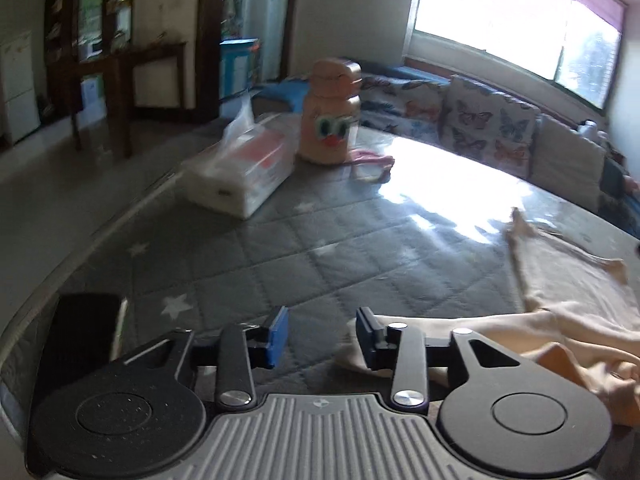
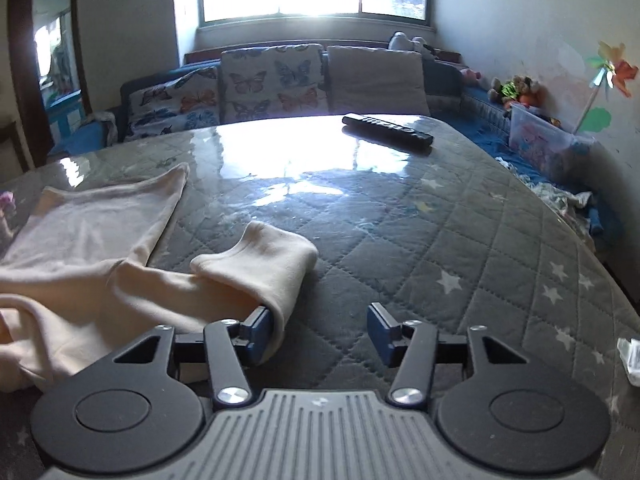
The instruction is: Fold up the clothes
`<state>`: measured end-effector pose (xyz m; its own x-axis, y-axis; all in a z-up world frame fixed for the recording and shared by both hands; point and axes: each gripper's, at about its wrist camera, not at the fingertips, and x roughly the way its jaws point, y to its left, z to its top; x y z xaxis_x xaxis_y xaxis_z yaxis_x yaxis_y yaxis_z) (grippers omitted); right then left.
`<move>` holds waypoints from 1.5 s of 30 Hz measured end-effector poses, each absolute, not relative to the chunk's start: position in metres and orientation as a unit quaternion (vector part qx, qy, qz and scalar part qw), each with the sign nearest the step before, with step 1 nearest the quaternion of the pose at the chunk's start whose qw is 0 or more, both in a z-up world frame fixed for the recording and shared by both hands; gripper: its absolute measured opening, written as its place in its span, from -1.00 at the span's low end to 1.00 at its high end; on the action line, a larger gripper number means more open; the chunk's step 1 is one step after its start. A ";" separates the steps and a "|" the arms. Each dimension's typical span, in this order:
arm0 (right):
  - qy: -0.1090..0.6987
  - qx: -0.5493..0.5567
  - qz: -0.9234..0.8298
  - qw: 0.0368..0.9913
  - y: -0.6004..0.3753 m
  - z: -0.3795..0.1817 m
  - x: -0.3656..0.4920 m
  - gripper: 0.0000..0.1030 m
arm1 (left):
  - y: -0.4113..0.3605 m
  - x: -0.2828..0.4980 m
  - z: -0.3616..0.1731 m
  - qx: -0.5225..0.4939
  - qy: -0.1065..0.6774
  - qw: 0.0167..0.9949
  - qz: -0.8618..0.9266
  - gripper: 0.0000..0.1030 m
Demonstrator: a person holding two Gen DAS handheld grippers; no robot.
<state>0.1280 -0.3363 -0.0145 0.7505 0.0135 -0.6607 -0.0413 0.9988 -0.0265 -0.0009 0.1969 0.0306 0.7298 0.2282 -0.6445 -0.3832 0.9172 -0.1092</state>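
A pale peach soft cotton garment [image 2: 100,240] lies spread on the grey quilted star-patterned table [image 2: 440,240] under a glossy clear cover, on the left in the right wrist view and on the right in the left wrist view [image 1: 580,320]. The left gripper [image 1: 322,336] has its blue-padded fingers [image 1: 278,336] wide apart with nothing between them; the garment's near edge lies just under its right finger. The right gripper [image 2: 320,332] is also spread wide and empty, its left finger touching a rolled sleeve end [image 2: 264,264]. Far left stand a white tissue pack [image 1: 240,172] and an orange cartoon-faced bottle [image 1: 330,116]. A black remote control [image 2: 386,132] lies far right.
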 end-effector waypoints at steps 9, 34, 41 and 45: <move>0.335 -0.103 0.028 0.936 -0.303 -0.018 0.151 0.40 | 0.110 0.028 0.040 -0.059 0.323 0.944 0.018 -0.02; 0.334 -0.024 0.153 0.930 -0.295 0.016 0.108 0.21 | -0.020 0.068 0.004 0.045 0.355 0.917 -0.174 -0.02; 0.351 -0.075 0.304 0.882 -0.207 0.008 0.089 -0.01 | -0.019 0.070 -0.003 0.045 0.359 0.916 -0.174 -0.06; 0.355 -0.096 0.333 0.868 -0.179 0.001 0.090 -0.06 | -0.022 0.070 -0.006 0.052 0.354 0.917 -0.176 -0.34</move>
<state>0.0903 -0.1794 0.0013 0.5258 0.5111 -0.6800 -0.6467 0.7595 0.0708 0.0700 -0.0218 -0.0055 0.6871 -0.2854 -0.6682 0.3589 0.9329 -0.0295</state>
